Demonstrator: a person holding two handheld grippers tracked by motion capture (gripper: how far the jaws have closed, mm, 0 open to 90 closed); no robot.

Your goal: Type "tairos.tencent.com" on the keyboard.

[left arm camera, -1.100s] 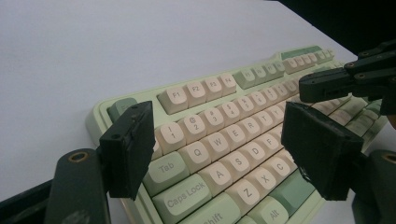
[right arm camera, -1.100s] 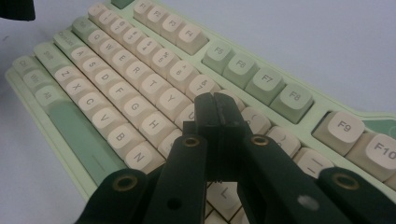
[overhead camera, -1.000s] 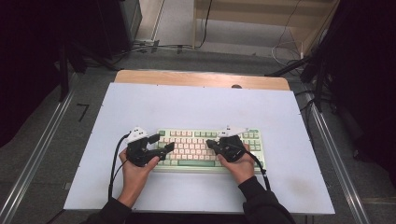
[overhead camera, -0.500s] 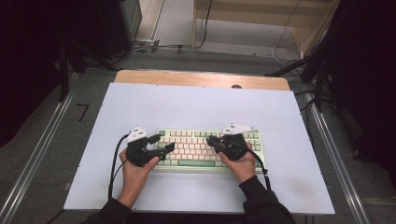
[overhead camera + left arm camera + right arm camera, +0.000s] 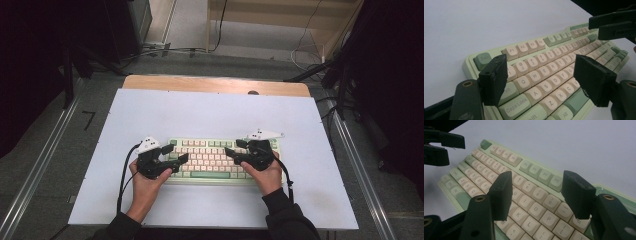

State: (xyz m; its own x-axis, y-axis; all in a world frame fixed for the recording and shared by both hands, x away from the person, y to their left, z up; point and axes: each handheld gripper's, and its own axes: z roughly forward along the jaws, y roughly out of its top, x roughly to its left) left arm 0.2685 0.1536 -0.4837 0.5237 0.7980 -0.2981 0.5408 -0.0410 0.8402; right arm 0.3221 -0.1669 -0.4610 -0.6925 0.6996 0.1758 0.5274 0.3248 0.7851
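Both claws hover over the keyboard (image 5: 207, 159), the left claw (image 5: 181, 161) spread wide with nothing between, the right claw (image 5: 231, 153) just opening, empty too.

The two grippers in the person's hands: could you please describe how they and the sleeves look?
Both are black two-jaw tools. The left gripper and the right gripper each carry a pale grey three-cornered plate on top and trail a black cable toward the person. Up close, the jaws end in blocky matte black pads on dark arms with brass-ringed holes. The sleeves are dark.
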